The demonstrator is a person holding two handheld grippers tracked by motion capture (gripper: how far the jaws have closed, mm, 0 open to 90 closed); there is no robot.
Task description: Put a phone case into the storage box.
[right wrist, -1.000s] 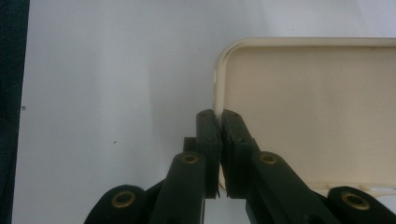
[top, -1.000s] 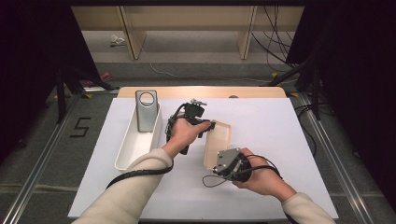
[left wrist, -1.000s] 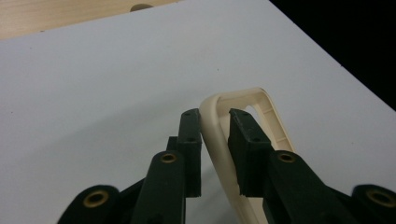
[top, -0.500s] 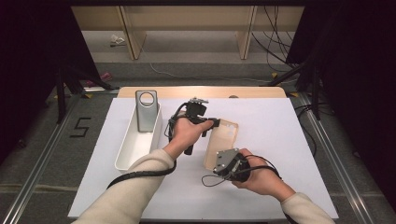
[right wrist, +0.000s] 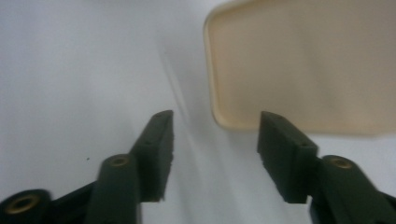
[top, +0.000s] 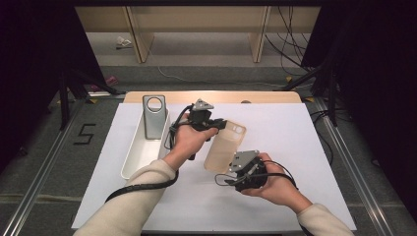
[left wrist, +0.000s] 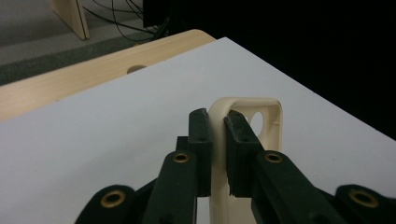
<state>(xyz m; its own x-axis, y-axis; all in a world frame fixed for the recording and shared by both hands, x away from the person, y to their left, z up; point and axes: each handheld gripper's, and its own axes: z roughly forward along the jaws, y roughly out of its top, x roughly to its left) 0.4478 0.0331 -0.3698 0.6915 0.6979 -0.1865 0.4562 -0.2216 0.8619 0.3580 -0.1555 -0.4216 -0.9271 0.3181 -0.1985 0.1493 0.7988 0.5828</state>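
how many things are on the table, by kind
phone cases: 1, beige phone case pinched by the left gripper
phones: 1, grey phone leaning in the tray
trays: 1, white tray
grippers: 2, with the right gripper open
total: 5

Tray (top: 133,157) at the table's (top: 295,147) left, phone (top: 154,118) propped in its far end, case (top: 225,145) right of the tray, left gripper (top: 220,125) at its far edge, right gripper (top: 235,166) at its near end.
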